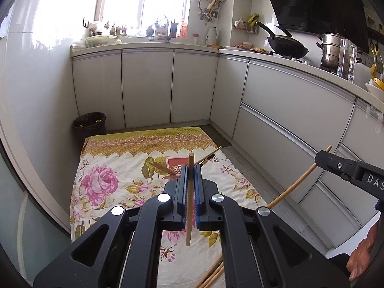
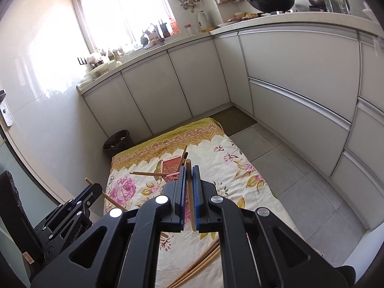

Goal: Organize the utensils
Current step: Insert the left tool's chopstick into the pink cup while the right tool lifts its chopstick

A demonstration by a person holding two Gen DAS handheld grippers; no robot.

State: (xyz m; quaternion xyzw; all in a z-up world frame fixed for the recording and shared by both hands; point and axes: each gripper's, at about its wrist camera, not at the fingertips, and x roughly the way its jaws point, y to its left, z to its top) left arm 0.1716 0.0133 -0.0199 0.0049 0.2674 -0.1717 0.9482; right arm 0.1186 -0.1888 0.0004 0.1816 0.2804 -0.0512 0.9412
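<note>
Wooden chopstick (image 1: 190, 199) clamped between left jaws, another chopstick (image 2: 190, 196) between right jaws

1. Black left gripper (image 1: 190, 168) and right gripper (image 2: 189, 169), blue ribbed pads (image 1: 198, 187).
2. Light brown wooden chopsticks (image 1: 190, 199).
3. Pink perforated basket (image 1: 177, 164).
4. Cream cloth (image 1: 100, 180) with pink roses, green-yellow leaves, gold-and-pink scrolled border.
5. Pale grey cabinets (image 1: 146, 84), black bin (image 1: 89, 126), black wok (image 1: 286, 44).

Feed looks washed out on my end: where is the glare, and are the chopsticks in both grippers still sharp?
Left wrist view: window blown out, glare on left wall; gripped chopstick sharp. Right wrist view: same window glare; chopstick crisp; cabinets bowed by fisheye.
</note>
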